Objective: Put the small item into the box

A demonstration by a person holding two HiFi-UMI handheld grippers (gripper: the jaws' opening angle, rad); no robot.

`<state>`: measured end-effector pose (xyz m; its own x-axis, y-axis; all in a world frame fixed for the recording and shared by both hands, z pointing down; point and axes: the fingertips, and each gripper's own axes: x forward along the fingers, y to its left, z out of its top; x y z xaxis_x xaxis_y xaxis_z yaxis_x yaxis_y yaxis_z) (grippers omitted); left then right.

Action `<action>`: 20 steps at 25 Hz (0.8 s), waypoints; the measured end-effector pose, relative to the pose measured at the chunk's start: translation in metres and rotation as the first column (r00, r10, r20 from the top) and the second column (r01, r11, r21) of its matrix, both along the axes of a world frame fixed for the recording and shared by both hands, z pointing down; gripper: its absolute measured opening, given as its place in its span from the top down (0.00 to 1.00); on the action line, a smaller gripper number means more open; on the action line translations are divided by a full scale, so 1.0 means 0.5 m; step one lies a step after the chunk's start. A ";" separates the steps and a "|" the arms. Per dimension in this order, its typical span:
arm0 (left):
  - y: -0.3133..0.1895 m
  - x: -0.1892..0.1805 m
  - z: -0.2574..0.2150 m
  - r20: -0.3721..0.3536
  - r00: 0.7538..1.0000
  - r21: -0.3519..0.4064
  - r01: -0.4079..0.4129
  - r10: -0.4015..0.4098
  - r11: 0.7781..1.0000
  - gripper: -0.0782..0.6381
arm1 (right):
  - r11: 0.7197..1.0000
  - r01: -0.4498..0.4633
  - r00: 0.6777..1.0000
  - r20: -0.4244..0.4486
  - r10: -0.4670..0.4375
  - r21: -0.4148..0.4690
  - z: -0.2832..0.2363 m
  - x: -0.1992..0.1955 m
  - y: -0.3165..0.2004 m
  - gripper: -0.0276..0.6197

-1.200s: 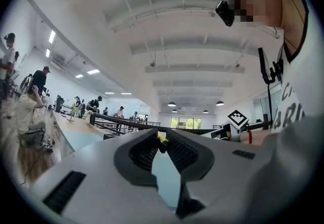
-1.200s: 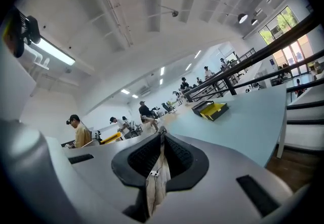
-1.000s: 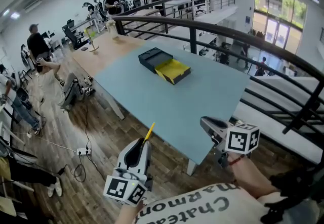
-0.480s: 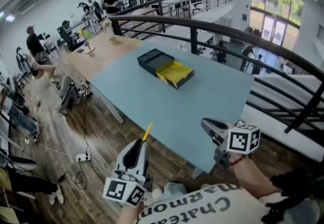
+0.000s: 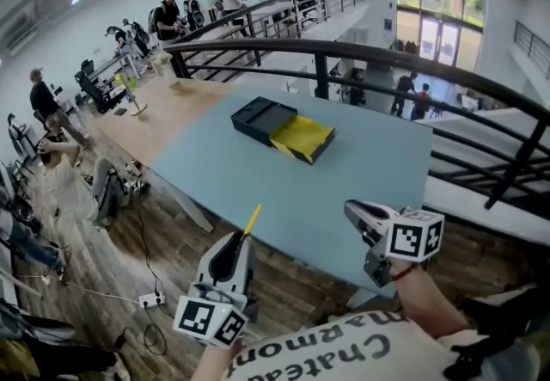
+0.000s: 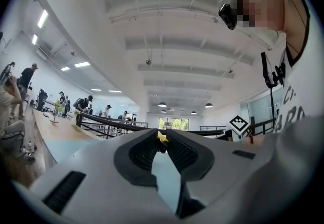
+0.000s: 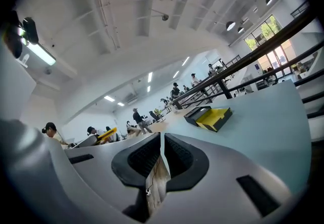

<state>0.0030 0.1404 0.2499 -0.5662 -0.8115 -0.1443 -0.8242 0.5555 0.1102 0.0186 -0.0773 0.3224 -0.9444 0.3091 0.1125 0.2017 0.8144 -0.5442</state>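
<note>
The box (image 5: pixel 282 130) lies on the pale blue table (image 5: pixel 361 173), a dark sleeve with a yellow tray slid half out; it also shows in the right gripper view (image 7: pixel 208 117). My left gripper (image 5: pixel 246 238) hovers at the table's near edge, shut on a thin yellow item (image 5: pixel 252 220) that sticks out past its tips. In the left gripper view the yellow item (image 6: pixel 162 137) sits pinched at the jaw tips of the left gripper (image 6: pixel 161 135). My right gripper (image 5: pixel 349 210) is held over the near right corner of the table, shut with nothing in it (image 7: pixel 162 138).
A black railing (image 5: pixel 361 52) curves round the far and right sides of the table. A wooden table (image 5: pixel 163 108) adjoins on the left. Cables and a power strip (image 5: pixel 153 299) lie on the wood floor. Several people stand or sit in the background.
Both grippers have come closer to the table's near edge, and the view has swung slightly, so the box sits a little nearer. The yellow item stays pinched in the left gripper.
</note>
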 end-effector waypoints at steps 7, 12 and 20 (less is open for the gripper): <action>0.077 -0.085 -0.014 0.004 0.997 0.015 -0.074 0.074 0.997 0.82 | 0.992 -0.122 0.992 0.008 0.122 0.005 -0.010 -0.057 0.049 0.88; 0.127 -0.135 0.007 0.006 0.994 -0.004 -0.106 0.106 0.994 0.82 | 0.992 -0.128 0.992 0.006 0.128 0.012 0.005 -0.099 0.104 0.88; 0.145 -0.216 0.059 -0.064 0.990 0.007 -0.126 0.126 0.992 0.82 | 0.992 -0.107 0.993 -0.047 0.110 0.063 0.037 -0.166 0.145 0.88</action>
